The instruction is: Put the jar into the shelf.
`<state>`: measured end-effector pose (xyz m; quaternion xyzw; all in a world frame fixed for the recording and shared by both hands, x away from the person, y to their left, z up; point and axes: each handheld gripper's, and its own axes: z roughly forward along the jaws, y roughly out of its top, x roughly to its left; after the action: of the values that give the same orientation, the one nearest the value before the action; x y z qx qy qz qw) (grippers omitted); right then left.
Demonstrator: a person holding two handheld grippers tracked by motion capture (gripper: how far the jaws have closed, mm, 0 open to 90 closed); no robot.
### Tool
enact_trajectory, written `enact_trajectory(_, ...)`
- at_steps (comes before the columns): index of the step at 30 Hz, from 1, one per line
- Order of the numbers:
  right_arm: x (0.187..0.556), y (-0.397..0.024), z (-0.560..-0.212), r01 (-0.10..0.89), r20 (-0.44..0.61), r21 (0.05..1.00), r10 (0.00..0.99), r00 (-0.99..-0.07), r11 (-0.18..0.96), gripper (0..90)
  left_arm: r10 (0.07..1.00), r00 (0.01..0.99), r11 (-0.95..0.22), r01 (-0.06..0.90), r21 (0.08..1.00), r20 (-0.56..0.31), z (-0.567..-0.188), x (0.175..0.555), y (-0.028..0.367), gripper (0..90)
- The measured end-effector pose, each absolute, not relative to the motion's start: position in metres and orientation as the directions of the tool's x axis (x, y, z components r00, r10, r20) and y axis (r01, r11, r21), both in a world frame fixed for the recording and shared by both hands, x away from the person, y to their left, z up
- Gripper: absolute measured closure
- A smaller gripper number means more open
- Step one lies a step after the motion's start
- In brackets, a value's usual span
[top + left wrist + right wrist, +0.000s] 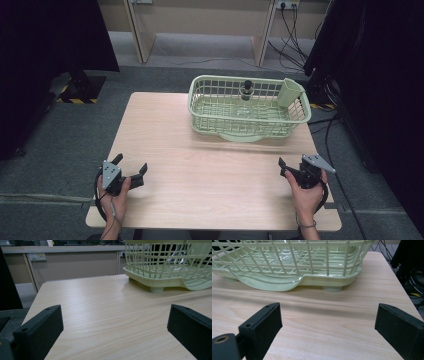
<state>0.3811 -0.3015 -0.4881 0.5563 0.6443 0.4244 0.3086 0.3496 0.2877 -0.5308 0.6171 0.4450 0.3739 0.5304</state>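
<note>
A pale green wire dish basket (201, 116) stands at the far middle-right of the wooden table (165, 135). Inside it lie a clear glass item with a dark top (247, 89) and, at its right end, a green cup holder (289, 92). My left gripper (131, 165) rests open near the table's front left, held by a hand, nothing between its jaws. My right gripper (291, 168) sits open near the front right. The basket (160, 270) shows ahead of the left jaws and the basket (287, 267) close ahead of the right jaws.
The table's right edge (402, 290) runs near the right gripper. Cables (295, 35) lie on the floor behind the table. Dark partitions (50, 45) stand at both sides. Wooden desk legs (140, 35) stand at the back.
</note>
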Motion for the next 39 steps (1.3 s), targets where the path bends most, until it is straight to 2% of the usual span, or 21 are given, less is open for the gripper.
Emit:
enact_trajectory(29, 0.376, -0.311, -0.519, 0.485, 0.082, 0.875, 0.986, -0.146, -0.001, 6.7, 0.946, 0.324, -0.041, 0.153, 0.987, -0.011, -0.531, 0.350, 0.288, 0.0)
enact_trajectory(39, 0.376, -0.310, -0.519, 0.485, 0.080, 0.875, 0.986, -0.147, 0.001, 6.5, 0.946, 0.325, -0.041, 0.155, 0.987, -0.011, -0.531, 0.350, 0.288, 0.0)
